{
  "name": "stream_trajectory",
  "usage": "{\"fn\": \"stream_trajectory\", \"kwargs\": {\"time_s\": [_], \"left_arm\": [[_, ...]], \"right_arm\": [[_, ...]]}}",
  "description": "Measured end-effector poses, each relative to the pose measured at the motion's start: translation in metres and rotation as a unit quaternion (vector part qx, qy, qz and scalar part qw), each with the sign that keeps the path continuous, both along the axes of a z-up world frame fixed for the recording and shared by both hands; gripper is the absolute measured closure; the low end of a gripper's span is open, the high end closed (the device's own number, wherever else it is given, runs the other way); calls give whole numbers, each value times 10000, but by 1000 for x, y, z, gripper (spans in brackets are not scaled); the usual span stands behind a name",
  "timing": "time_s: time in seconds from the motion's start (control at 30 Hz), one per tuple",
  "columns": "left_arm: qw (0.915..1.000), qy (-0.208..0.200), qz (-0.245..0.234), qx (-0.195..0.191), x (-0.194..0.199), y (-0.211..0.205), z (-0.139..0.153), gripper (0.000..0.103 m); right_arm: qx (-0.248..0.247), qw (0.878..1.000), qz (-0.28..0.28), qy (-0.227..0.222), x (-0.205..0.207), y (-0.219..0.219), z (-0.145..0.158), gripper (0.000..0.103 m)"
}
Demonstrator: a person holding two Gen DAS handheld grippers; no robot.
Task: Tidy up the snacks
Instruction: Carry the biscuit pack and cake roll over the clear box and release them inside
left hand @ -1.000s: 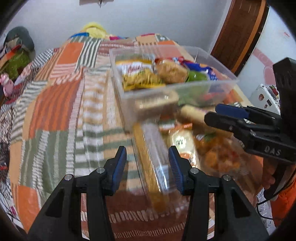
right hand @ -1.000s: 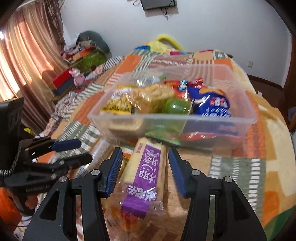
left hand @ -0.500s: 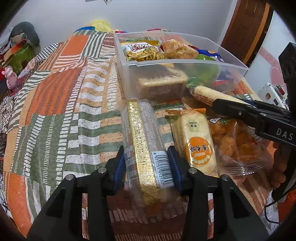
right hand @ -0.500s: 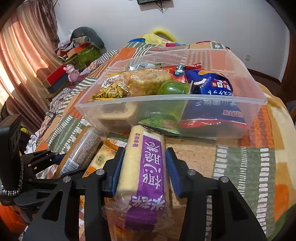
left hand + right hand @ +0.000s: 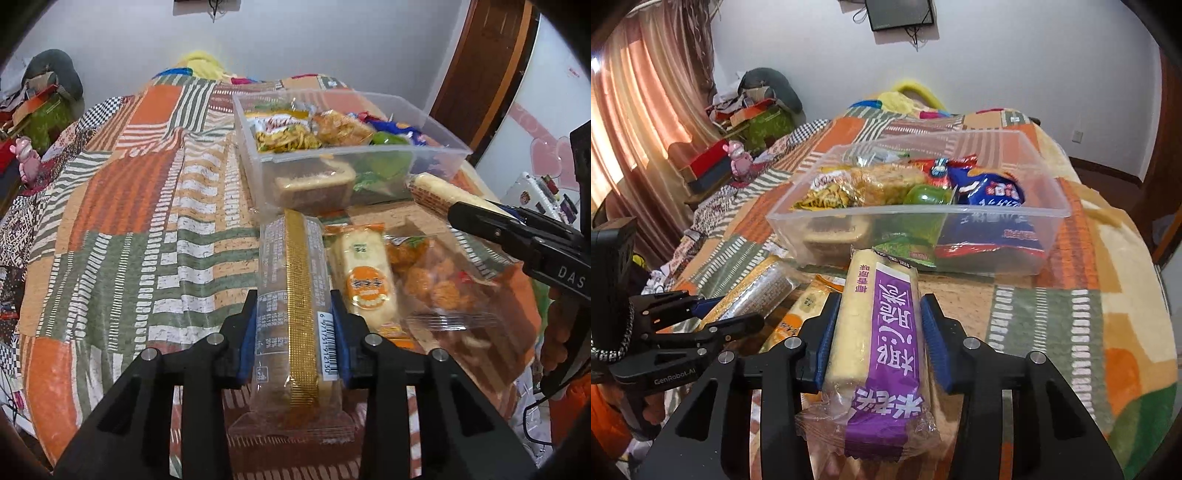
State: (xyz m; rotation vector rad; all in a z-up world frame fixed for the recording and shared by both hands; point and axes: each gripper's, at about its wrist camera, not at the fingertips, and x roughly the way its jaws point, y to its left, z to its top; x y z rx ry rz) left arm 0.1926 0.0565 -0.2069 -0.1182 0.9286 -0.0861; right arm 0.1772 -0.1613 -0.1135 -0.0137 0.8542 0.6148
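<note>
My left gripper (image 5: 293,325) is shut on a long clear snack pack with a gold strip (image 5: 301,295); it also shows in the right wrist view (image 5: 753,291). My right gripper (image 5: 875,328) is shut on a cream rice-cracker pack with a purple label (image 5: 882,325), seen from the side in the left wrist view (image 5: 439,194). A clear plastic bin (image 5: 436,162) holding several snacks stands just beyond both packs, also in the right wrist view (image 5: 1052,229).
An orange-labelled cake pack (image 5: 364,273) and a bag of orange puffs (image 5: 439,284) lie on the patchwork bedspread (image 5: 129,206) between the grippers. Clutter sits left of the bed (image 5: 746,122). A door (image 5: 491,62) stands at the right.
Both grippers have closed from open onto their packs: the left on the gold-strip pack, the right on the purple-label pack. Both views have drawn nearer to the packs.
</note>
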Motion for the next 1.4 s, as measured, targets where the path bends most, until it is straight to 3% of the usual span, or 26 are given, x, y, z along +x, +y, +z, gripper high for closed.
{"fn": "stream_trajectory", "kwargs": {"time_s": [0.33, 0.63, 1.07, 1.4], "left_arm": [[9983, -576, -31, -60, -3, -10, 53, 68], [9958, -908, -37, -126, 39, -17, 79, 68], [9968, -770, -77, -179, 129, -26, 73, 68], [9982, -580, 32, -147, 166, -25, 54, 68]], "right_arm": [[139, 9985, -276, -460, -1, -18, 33, 63], [204, 9949, -590, -794, 20, -31, 52, 63], [72, 9940, -796, -741, 77, -22, 42, 63], [-422, 9947, -765, -540, 110, -14, 18, 63]]}}
